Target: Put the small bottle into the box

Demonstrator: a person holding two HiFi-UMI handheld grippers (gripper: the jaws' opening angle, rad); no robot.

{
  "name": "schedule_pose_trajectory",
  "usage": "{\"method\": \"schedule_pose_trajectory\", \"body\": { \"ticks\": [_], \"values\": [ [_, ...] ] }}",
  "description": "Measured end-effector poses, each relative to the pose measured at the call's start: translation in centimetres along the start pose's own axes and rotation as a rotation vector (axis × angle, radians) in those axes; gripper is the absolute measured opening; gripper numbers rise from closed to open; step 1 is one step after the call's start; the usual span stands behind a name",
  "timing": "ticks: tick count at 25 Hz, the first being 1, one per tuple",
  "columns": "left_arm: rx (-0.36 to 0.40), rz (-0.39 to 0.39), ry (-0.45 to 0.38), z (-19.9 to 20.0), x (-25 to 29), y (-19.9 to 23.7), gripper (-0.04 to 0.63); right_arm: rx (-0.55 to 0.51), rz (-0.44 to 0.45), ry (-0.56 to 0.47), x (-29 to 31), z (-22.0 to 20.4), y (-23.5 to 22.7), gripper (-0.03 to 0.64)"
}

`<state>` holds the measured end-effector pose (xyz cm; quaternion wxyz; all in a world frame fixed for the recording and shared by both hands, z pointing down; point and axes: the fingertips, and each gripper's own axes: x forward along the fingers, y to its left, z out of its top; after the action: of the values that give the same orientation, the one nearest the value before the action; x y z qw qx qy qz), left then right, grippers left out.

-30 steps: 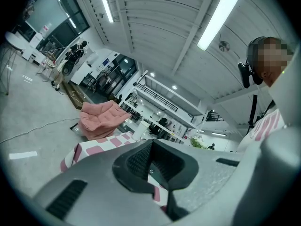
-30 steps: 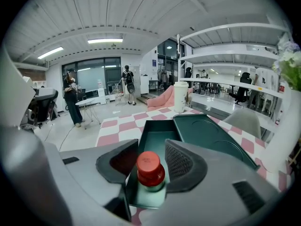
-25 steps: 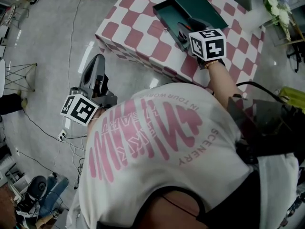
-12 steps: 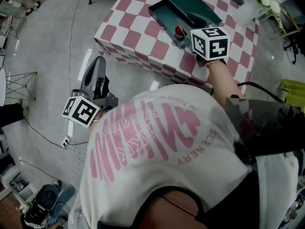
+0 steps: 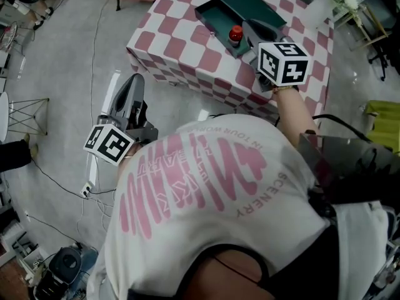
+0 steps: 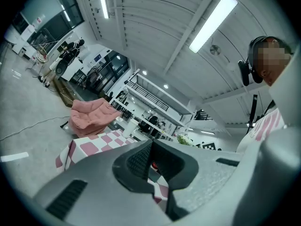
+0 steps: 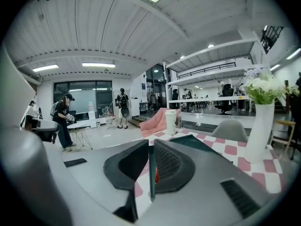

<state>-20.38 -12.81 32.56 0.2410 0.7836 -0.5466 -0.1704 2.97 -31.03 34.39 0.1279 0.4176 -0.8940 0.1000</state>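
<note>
The small bottle [image 5: 235, 34], with a red cap, stands inside the dark green box [image 5: 212, 16] at its near end, on the pink-and-white checked table [image 5: 181, 42]. My right gripper [image 5: 250, 27] hovers just right of the bottle, apart from it. Its jaws have just been closing and now stand shut with nothing between them. In the right gripper view [image 7: 150, 147] a sliver of red cap [image 7: 156, 174] shows below the pads. My left gripper [image 5: 129, 83] hangs over the floor left of the table, shut and empty; the same left gripper [image 6: 151, 147] points level.
The box's lid [image 5: 257, 5] lies open beside it. A white cup [image 7: 170, 121] and a vase of flowers [image 7: 257, 126] stand on the table's far part. A pink seat [image 7: 157, 119] and cables [image 5: 94, 55] sit on the floor. People stand far off.
My right gripper has drawn back and up from the box, uncovering the bottle that stands in it. The left gripper has drifted slightly up the picture.
</note>
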Motion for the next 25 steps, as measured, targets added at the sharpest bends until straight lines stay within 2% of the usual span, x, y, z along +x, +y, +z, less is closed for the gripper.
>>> {"method": "schedule_pose_trajectory", "body": {
  "ticks": [6, 11, 15, 22, 25],
  "values": [
    [0.006, -0.032, 0.012, -0.3, -1.7, -1.2, 0.008, 0.029, -0.002, -0.020, -3.4, -0.5, 1.7, 0.011],
    [-0.009, -0.051, 0.017, -1.2, -3.5, -2.1, 0.008, 0.029, 0.048, 0.051, -6.3, -2.9, 4.2, 0.006],
    [-0.020, -0.074, 0.051, -2.7, -5.0, -3.4, 0.008, 0.108, 0.086, 0.121, -8.4, -6.4, 7.0, 0.006],
    [-0.034, -0.108, 0.105, -4.8, -7.2, -4.8, 0.008, 0.161, 0.004, 0.220, -12.4, -11.7, 9.1, 0.006],
    [-0.040, -0.122, 0.126, -5.7, -8.1, -5.4, 0.008, 0.216, -0.011, 0.239, -14.3, -13.4, 9.9, 0.006]
  ]
}}
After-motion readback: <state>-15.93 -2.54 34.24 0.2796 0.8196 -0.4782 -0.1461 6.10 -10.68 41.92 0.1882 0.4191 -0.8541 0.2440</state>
